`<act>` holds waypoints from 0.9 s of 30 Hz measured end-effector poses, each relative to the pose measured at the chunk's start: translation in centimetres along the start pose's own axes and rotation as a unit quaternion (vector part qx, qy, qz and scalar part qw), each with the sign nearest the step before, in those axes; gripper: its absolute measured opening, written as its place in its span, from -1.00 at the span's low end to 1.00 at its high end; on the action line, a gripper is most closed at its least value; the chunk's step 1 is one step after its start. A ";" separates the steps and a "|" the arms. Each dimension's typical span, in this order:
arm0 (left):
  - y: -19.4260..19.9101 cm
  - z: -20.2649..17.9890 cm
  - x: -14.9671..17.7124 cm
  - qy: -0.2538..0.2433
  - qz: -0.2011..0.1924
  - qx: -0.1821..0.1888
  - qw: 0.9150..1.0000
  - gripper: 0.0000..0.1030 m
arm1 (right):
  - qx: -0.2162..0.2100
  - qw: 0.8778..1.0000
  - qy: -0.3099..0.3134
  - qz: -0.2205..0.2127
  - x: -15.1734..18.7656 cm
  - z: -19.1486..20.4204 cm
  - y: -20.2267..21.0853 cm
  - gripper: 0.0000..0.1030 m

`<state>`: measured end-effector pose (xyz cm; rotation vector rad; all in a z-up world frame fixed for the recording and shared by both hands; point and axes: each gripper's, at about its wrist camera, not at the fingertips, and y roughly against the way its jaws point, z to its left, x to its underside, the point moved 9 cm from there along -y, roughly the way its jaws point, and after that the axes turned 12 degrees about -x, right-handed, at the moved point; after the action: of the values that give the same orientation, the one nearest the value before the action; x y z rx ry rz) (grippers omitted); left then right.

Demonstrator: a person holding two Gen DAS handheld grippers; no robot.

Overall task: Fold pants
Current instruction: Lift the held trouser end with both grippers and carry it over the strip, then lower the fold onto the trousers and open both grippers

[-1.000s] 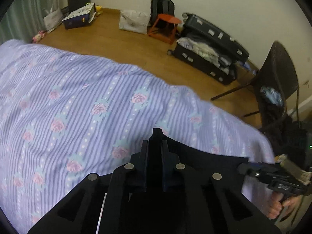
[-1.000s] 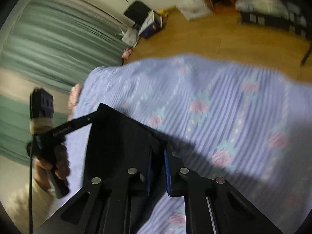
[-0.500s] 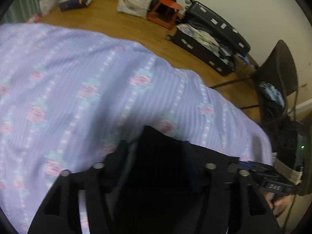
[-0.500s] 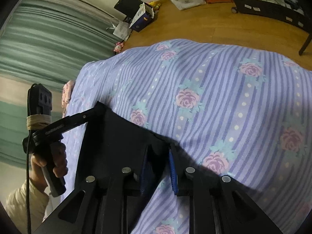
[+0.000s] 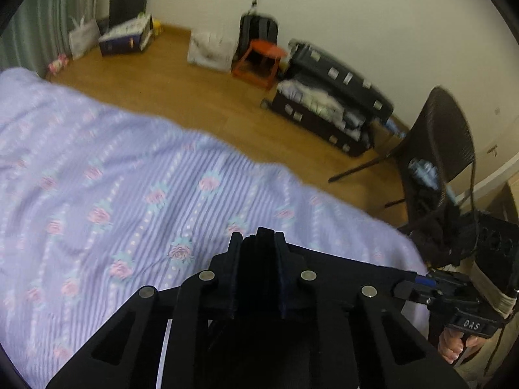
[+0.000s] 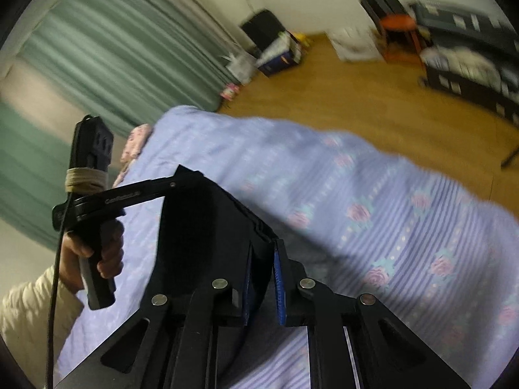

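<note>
Left gripper [image 5: 258, 243] pinches a fold of the black pants [image 5: 340, 265]; its jaws have just been closing, cloth bunched between the fingers. Right gripper [image 6: 263, 270] also clamps the pants [image 6: 207, 227], blue pads [image 6: 278, 278] pressed on the edge, jaws just closed down a bit with cloth between them. Pants hang as a taut black sheet stretched between the two grippers, held above the striped flowered bedspread [image 5: 129, 178], each gripper at one end of the top edge. Looks like the lift-and-spread step before laying down for a fold. To do it well: keep both pinches firm, keep the edge level and tight so no sag or twist, move both hands together, lower onto the bare bedspread so the cloth lands flat, let go only once it rests. Risk: thick bunch in the left pinch may slip or leave a crease. Chair [image 5: 444, 149] and open suitcase [image 5: 327, 107] stand well apart on the floor.
</note>
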<state>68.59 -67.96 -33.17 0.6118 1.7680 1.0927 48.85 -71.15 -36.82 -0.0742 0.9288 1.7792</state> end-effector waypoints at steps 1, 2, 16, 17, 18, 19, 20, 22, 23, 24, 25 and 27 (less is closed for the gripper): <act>1.0 -0.1 -0.2 0.002 -0.009 -0.003 1.000 -0.64 | -0.002 1.000 0.010 -0.002 0.0 0.9 0.5 -0.75; 2.9 -0.2 -0.2 0.012 -0.023 -0.006 1.000 -0.64 | -0.005 1.000 0.024 -0.004 -0.2 2.3 1.3 -0.75; 22.3 2.7 5.2 0.120 -0.133 -0.087 0.980 -0.66 | -0.057 0.975 0.213 0.019 2.6 19.0 9.3 -0.76; 22.8 2.9 5.7 0.122 -0.133 -0.093 0.979 -0.66 | -0.062 0.973 0.221 0.021 3.1 19.9 9.4 -0.76; 23.3 3.1 6.4 0.119 -0.133 -0.100 0.979 -0.66 | -0.063 0.969 0.237 0.025 3.9 21.0 9.4 -0.76; 23.8 3.2 7.1 0.116 -0.135 -0.105 0.978 -0.66 | -0.063 0.967 0.246 0.025 4.5 21.6 9.5 -0.76; 24.5 3.5 8.1 0.117 -0.139 -0.108 0.977 -0.66 | -0.063 0.963 0.260 0.026 5.4 22.4 9.5 -0.76; 25.7 4.0 10.4 0.127 -0.148 -0.109 0.975 -0.67 | -0.070 0.960 0.268 0.028 6.8 23.4 9.4 -0.76; 26.1 4.5 11.4 0.133 -0.150 -0.107 0.974 -0.67 | -0.075 0.960 0.269 0.030 7.6 23.9 9.4 -0.76; 26.4 5.2 12.8 0.141 -0.150 -0.102 0.973 -0.67 | -0.076 0.959 0.272 0.034 8.8 24.5 9.1 -0.76; 26.6 5.8 14.0 0.145 -0.148 -0.100 0.973 -0.67 | -0.075 0.958 0.276 0.037 9.7 25.0 8.8 -0.76; 26.9 6.8 16.1 0.142 -0.146 -0.095 0.974 -0.67 | -0.075 0.956 0.280 0.049 11.8 25.8 8.0 -0.76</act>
<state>66.07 -39.80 -17.97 0.0742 1.8923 1.1651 46.86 -47.02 -20.00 -0.6691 1.2052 1.9578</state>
